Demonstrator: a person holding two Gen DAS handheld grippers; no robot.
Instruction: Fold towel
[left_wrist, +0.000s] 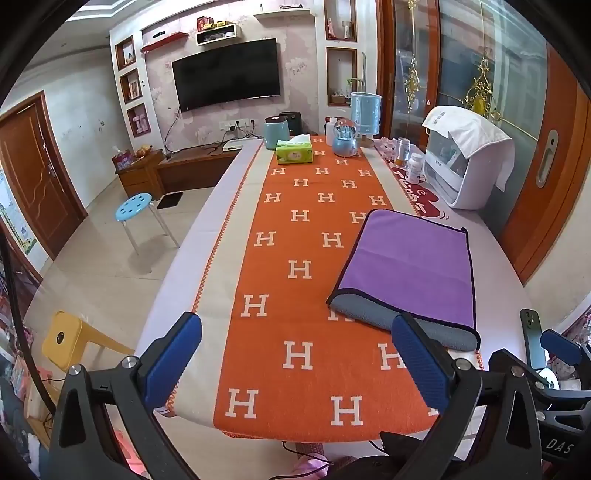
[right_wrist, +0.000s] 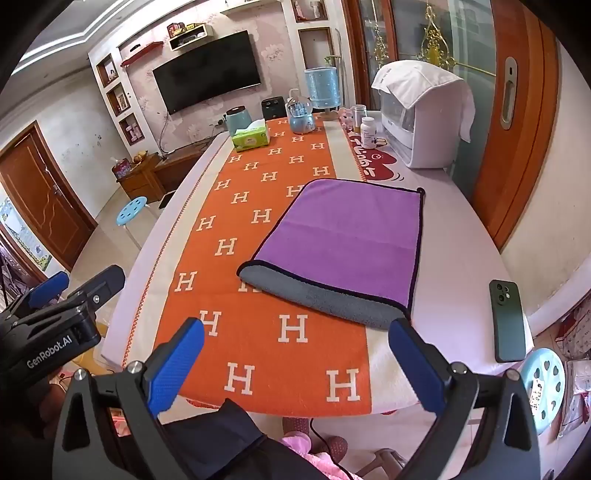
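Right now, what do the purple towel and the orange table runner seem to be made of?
Purple towel: probably microfiber, with a smooth matte purple face, a fuzzy gray underside showing at the near edge, and dark stitched trim.
Orange table runner: seems a woven or knitted fabric, matte, with white H letters and a zigzag stitched border; the fibre cannot be told.

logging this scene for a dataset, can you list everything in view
purple microfibre towel: 1, purple with grey underside, folded on table, near right
orange H-pattern table runner: 1, orange and white, down table centre
dark green smartphone: 1, table's right edge
green tissue box: 1, far end
blue snow globe: 1, far end
white countertop appliance: 1, white cloth draped on it, far right
blue round stool: 1, floor, left
wall-mounted television: 1, black
left gripper: open, empty
right gripper: open, empty
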